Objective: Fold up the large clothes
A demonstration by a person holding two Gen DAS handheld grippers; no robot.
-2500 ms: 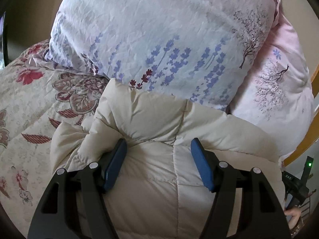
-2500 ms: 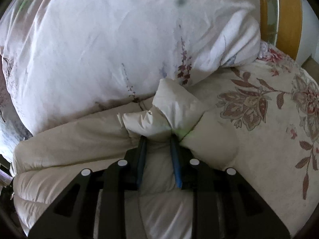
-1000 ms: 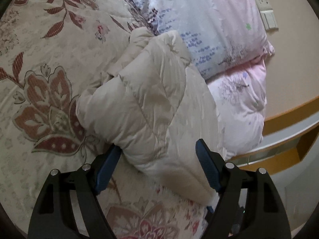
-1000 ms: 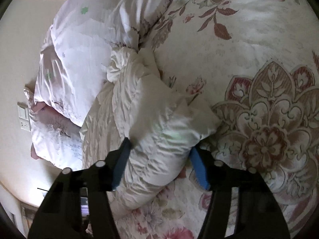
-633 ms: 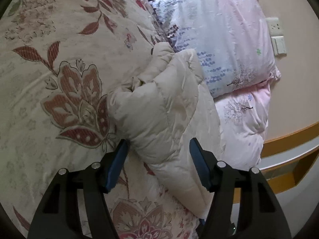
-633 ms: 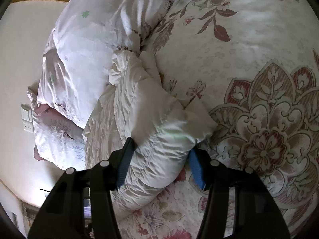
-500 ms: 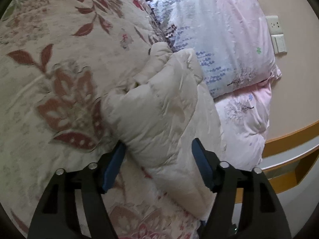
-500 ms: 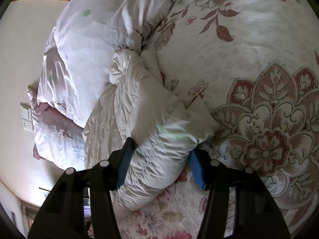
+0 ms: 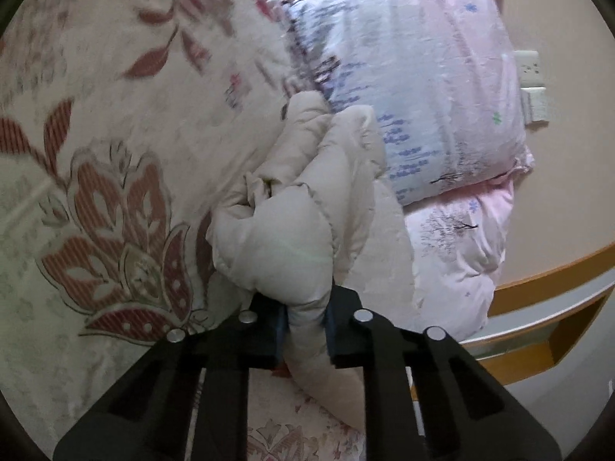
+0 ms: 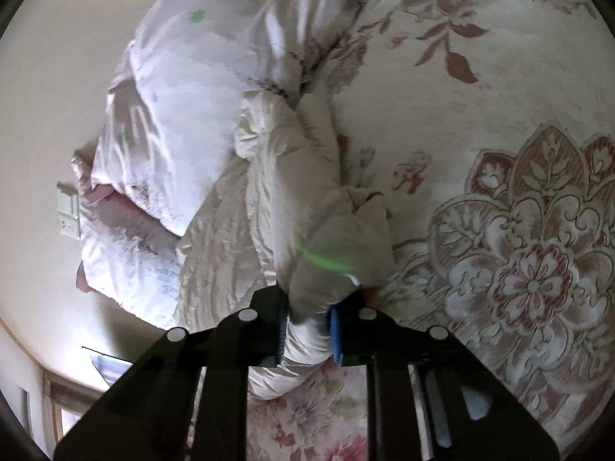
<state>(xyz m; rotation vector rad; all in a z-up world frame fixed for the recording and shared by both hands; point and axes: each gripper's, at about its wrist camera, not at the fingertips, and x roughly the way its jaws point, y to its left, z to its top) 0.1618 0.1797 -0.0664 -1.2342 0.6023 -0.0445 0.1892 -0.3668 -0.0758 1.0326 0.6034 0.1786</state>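
Left wrist view, left to right. A floral bedspread (image 9: pixel 115 115) covers the left half. The cream puffy jacket (image 9: pixel 307 207) lies on it at centre. Two pillows (image 9: pixel 423 107) are stacked to the right of the jacket, the upper one printed with blue flowers, the lower one pink. The far end of the jacket touches the upper pillow. Beyond the pillows are a beige wall, a wall socket (image 9: pixel 532 69) and a wooden bed frame (image 9: pixel 538 288).

The jacket is bunched into a long roll. Its long axis runs from the left gripper (image 9: pixel 305 324) away toward the pillows, tilting slightly right.

A pinched fold at the near end of the jacket sits between the blue pads (image 9: pixel 280 324) of the left gripper. The jaws are closing, and both pads press into the fabric. The puffed bulk of the jacket swells just beyond the fingertips.

Right wrist view, left to right. The wall and socket (image 10: pixel 69 207) are at far left, then the pillows (image 10: pixel 215 77), then the jacket (image 10: pixel 300 199), then the bedspread (image 10: pixel 499 192) on the right. The pillows press against the left side and far end of the jacket.

Here the long axis runs from the right gripper (image 10: pixel 307 330) up toward the pillows, leaning slightly left.

The jaws of the right gripper are closing on the near end of the jacket. Fabric fills the gap between the pads (image 10: pixel 335 330) and bulges above them.
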